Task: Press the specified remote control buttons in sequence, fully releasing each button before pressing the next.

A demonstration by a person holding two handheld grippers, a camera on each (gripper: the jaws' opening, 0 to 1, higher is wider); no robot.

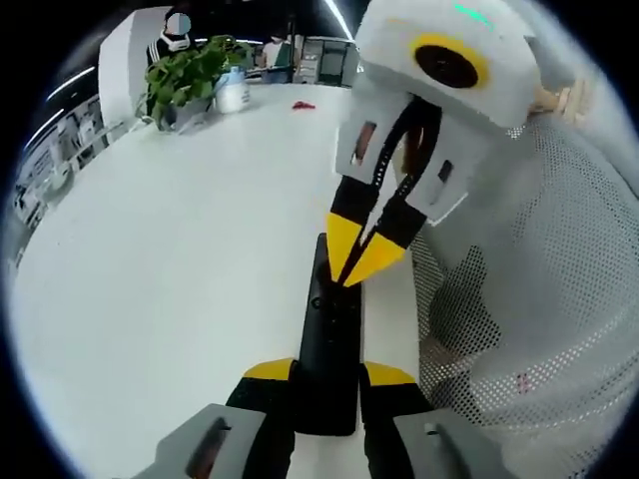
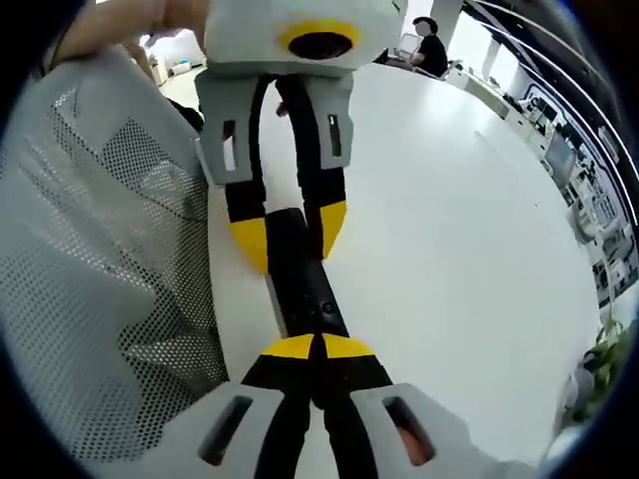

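Note:
A long black remote control (image 1: 329, 349) lies lengthwise over the white table (image 1: 180, 259). My left gripper (image 1: 329, 372) is shut on its near end, one yellow tip on each side edge. In the same view my right gripper (image 1: 356, 264) comes down from the upper right, jaws shut, with its joined yellow tips resting on the remote's button face near the far end. The right gripper view has the remote (image 2: 300, 269) running away from my shut right gripper (image 2: 319, 346), whose tips touch its top. Beyond, the left gripper (image 2: 292, 235) clamps the remote's sides.
A potted plant (image 1: 185, 80), a white container (image 1: 233, 90) and a small red object (image 1: 303, 104) stand at the table's far end, with a seated person (image 1: 178, 30) behind. A white mesh sleeve (image 1: 529, 299) hangs close beside the remote. Another person (image 2: 429, 45) sits far off.

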